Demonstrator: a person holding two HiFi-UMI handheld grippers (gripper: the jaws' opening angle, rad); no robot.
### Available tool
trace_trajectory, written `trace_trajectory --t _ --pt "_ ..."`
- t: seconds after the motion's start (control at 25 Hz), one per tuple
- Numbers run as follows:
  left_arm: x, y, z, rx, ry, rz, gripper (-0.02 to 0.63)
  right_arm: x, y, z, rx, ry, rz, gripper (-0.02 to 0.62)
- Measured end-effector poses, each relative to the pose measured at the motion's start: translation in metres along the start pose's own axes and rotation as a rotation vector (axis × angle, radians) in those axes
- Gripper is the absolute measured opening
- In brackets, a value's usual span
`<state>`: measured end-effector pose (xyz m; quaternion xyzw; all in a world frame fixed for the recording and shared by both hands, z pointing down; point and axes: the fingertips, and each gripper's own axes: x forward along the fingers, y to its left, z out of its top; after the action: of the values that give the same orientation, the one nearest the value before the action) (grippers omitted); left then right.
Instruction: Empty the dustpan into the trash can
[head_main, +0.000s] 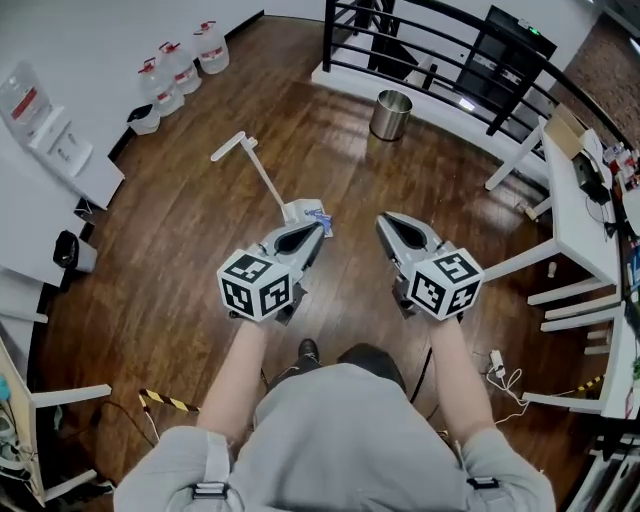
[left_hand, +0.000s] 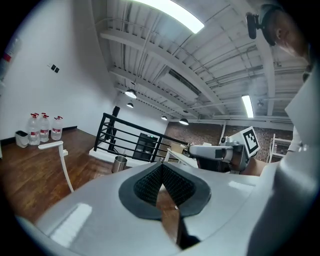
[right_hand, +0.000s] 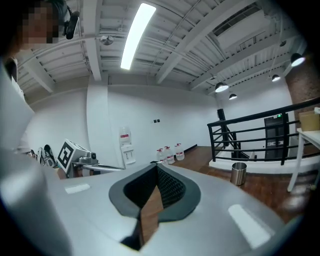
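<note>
Wood floor (head_main: 190, 235), dustpan (head_main: 264, 173) midway, can (head_main: 391, 114) beside railing (head_main: 437, 42)

The left gripper (head_main: 320, 229) covers the near edge of the dustpan (head_main: 298, 211), and the bluish bits (head_main: 318, 217) in it are too small to name. In the left gripper view only its handle (left_hand: 64, 167) shows; the gripper's body hides the pan. The white desks (head_main: 580, 190) at the right run off the picture's edge.

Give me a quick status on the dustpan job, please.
Left gripper, right gripper shut, empty. Dustpan standing on floor ahead of left gripper, not held. Trash can beyond by the railing; nothing in between.
</note>
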<state>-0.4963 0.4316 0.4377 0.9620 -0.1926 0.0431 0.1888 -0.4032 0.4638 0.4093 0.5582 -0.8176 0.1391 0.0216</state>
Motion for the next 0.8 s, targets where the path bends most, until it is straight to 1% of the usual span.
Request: trace_trajectory --t 0.08,0.16,0.36,0.52,0.64,0.8 --pt "0.001 0.016 -0.003 -0.011 0.009 0.003 0.005 0.011 -0.003 0.001 0.002 -0.002 -0.012 -0.002" --pt "0.014 0.025 -0.003 -0.018 0.017 0.012 0.005 0.018 -0.017 0.002 0.008 -0.001 -0.014 -0.002" --pt "0.070 0.052 0.011 -0.001 0.029 0.040 0.005 0.057 -0.071 0.015 0.004 0.007 0.039 -0.002" --pt "0.110 0.086 0.028 0.009 0.019 0.128 0.005 0.097 -0.107 0.031 -0.027 0.013 0.129 -0.002" --pt "0.138 0.107 0.040 0.013 0.017 0.204 0.005 0.123 -0.137 0.045 -0.022 0.021 0.199 -0.002" --pt "0.156 0.139 0.049 0.006 -0.015 0.317 0.005 0.157 -0.159 0.050 -0.024 0.056 0.306 -0.002"
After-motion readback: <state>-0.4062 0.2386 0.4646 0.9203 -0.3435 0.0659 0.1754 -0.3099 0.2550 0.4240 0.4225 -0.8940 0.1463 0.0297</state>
